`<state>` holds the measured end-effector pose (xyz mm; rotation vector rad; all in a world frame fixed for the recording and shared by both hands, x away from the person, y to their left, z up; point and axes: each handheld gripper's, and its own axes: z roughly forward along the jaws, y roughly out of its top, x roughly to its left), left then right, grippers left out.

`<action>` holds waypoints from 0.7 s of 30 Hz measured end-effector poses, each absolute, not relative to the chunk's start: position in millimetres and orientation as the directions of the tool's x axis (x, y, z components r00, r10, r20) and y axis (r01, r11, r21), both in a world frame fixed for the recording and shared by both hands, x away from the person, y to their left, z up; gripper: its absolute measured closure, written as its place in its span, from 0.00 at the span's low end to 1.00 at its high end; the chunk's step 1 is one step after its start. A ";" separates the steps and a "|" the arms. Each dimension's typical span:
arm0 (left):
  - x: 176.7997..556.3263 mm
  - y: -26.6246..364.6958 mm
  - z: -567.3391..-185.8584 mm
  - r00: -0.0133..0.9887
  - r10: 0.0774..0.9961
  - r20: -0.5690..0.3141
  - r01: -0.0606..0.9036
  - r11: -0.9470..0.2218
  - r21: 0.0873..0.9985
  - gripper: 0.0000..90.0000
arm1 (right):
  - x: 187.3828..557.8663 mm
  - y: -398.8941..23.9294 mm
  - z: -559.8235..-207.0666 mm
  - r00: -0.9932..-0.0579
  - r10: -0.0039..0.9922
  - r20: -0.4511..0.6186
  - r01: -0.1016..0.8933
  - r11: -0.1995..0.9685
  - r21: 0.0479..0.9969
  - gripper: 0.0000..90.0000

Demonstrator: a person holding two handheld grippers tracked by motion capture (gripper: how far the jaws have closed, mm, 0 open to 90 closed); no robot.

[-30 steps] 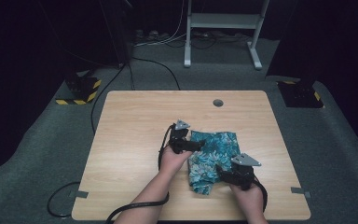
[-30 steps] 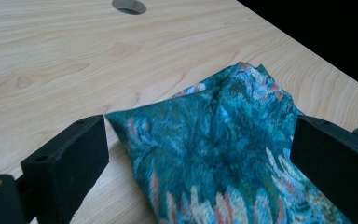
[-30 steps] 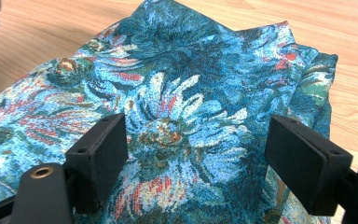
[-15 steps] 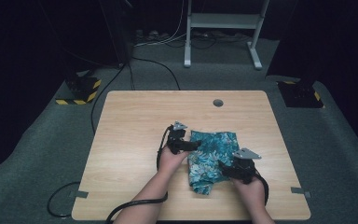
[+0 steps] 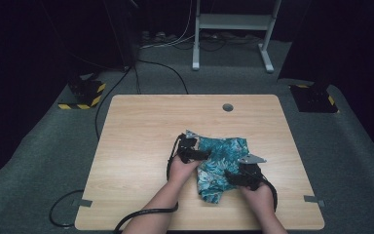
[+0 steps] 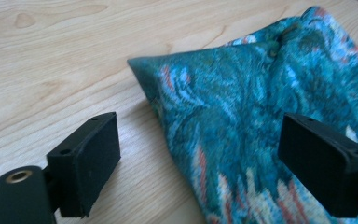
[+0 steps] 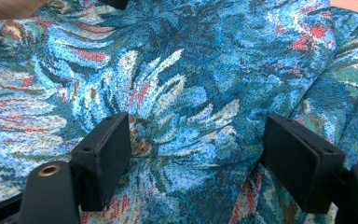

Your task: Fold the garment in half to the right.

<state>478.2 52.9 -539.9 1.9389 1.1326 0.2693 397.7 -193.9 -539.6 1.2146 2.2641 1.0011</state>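
Teal patterned cloth (image 5: 222, 163) crumpled on wooden table (image 5: 141, 131), left tongs (image 5: 205, 155) and right tongs (image 5: 229, 176) both gaping over it, cables nearby

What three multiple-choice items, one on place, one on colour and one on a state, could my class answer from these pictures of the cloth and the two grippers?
1. Where does the patterned cloth lie on the table?
A. Far left corner
B. Near half, right of centre
C. Over the round hole

2. What is the cloth's main colour?
A. Teal blue
B. Yellow
C. Plain white

3. How do the fingers of the left gripper stand?
A. Clamped on the cloth
B. Shut on nothing
C. Apart, one over bare wood, one over the cloth

Answers: 1 B, the high view shows it there; 2 A, teal with red and white flecks; 3 C, a wide gap shows between them.
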 end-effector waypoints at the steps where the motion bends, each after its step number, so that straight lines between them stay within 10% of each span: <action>1: 477.1 54.7 -539.8 0.565 0.796 -0.217 0.609 -0.226 0.760 0.14 | 397.7 -194.0 -539.8 -0.555 0.832 0.001 0.560 0.372 0.741 0.26; 21: 453.1 119.8 -539.9 0.484 0.848 -0.215 0.624 -0.163 0.764 0.12 | 375.1 -135.5 -542.0 -0.555 0.832 0.001 0.548 0.365 0.753 0.28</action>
